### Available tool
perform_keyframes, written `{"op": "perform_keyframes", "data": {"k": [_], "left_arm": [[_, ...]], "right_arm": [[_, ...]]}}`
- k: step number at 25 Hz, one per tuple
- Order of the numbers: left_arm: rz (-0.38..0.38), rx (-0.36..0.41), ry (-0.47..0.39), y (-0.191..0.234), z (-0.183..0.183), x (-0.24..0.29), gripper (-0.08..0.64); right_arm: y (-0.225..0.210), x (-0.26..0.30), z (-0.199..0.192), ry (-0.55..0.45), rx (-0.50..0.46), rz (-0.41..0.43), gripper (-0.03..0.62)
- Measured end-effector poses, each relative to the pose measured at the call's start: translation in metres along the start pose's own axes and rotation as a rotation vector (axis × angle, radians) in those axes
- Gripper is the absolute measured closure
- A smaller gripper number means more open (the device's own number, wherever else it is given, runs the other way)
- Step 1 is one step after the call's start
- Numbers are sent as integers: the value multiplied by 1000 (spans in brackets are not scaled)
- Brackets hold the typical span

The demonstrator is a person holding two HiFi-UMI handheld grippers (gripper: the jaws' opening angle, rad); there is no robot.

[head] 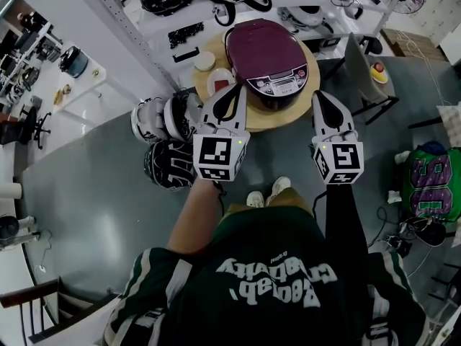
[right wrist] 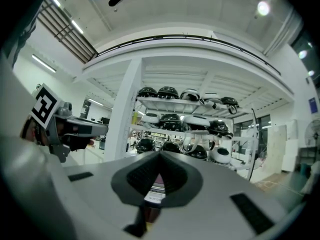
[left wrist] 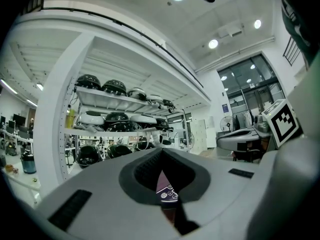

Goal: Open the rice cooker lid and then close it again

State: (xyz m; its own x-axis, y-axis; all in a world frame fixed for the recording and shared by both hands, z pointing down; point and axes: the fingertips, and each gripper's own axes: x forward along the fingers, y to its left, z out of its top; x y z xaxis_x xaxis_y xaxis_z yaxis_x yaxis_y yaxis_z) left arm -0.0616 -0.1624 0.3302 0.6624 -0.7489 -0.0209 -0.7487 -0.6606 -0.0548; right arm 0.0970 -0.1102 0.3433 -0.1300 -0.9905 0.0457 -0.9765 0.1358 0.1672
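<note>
While the rice cooker [head: 265, 52] stands on the round wooden worktop [head: 288, 118] with its maroon lid [head: 263, 43] fully down, neither tool is engaged with it. Left of the cooker's front, the left gripper [head: 234, 87] is held level with its fingers closed on nothing. Its tip lies close to the cooker's left front corner, and contact cannot be confirmed. The left gripper view shows only a sliver of the button panel [left wrist: 167, 191] through the notch behind the fingers. At the cooker's front centre, the control panel [head: 278, 85] faces the person. Right of the cooker's front, the right gripper [head: 319, 96] is likewise level, its fingers closed and empty, just off the body. Assessment: the lid is shut, consistent with either the approach before opening or completion after closing; which cannot be settled. If opening is pending, the next move calls for one closed tip to press the lid release, which is not clearly made out, while the other steadies the body.
</note>
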Motion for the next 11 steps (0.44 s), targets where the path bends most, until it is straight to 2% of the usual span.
{"op": "perform_keyframes", "data": {"k": [11], "left_arm": [[-12,-12,11,-3,-5,-2,558]], "right_arm": [[1,-4,-3,14,-20,-8,589]]}}
